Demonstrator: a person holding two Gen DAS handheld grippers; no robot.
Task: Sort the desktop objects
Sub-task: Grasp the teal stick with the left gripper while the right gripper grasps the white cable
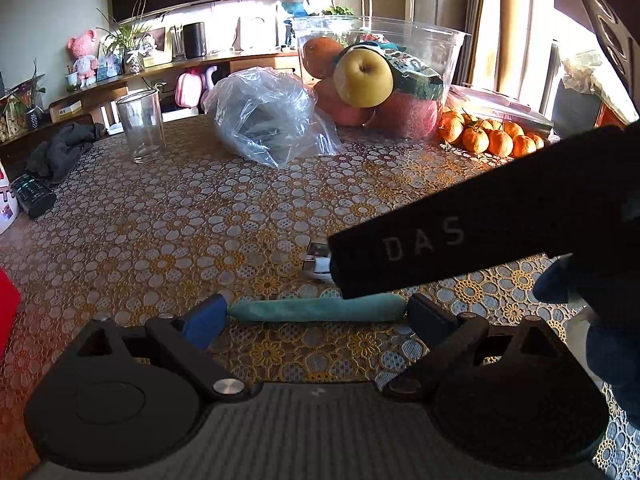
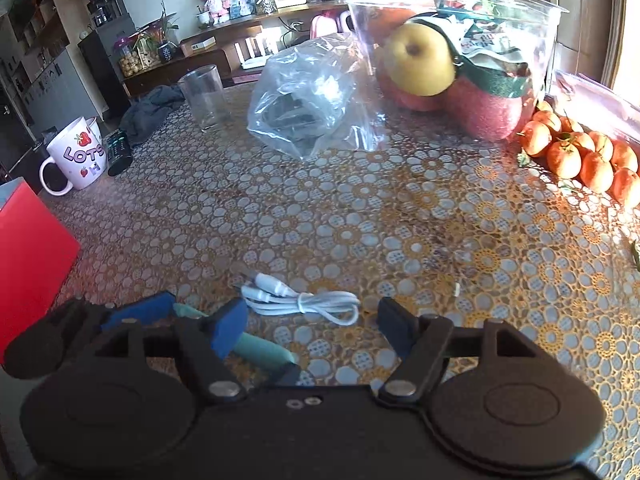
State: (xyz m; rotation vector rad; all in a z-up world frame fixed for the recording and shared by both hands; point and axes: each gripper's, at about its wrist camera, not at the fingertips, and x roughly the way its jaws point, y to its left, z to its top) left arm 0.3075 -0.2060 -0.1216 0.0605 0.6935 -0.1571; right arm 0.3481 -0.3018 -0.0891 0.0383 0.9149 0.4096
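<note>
A teal roll (image 1: pixel 316 310) lies crosswise on the lace tablecloth (image 1: pixel 180 220). My left gripper (image 1: pixel 320 314) spans it lengthwise, a blue pad pressed against each end, so it is shut on the roll. The right wrist view shows the roll (image 2: pixel 260 354) low at the left, between the left gripper's blue pads (image 2: pixel 140 312). My right gripper (image 2: pixel 312 322) stands open just above the table. A coiled white USB cable (image 2: pixel 304 304) lies between and just beyond its fingertips, untouched. In the left wrist view a black finger (image 1: pixel 400 256) of the right gripper hides most of the cable (image 1: pixel 318 260).
At the back stand a clear tub (image 1: pixel 440 56) of fruit, loose tangerines (image 1: pixel 488 136), a crumpled plastic bag (image 1: pixel 268 120) and a drinking glass (image 1: pixel 142 128). To the left are a remote (image 1: pixel 34 196), a white mug (image 2: pixel 76 156) and a red box (image 2: pixel 32 264).
</note>
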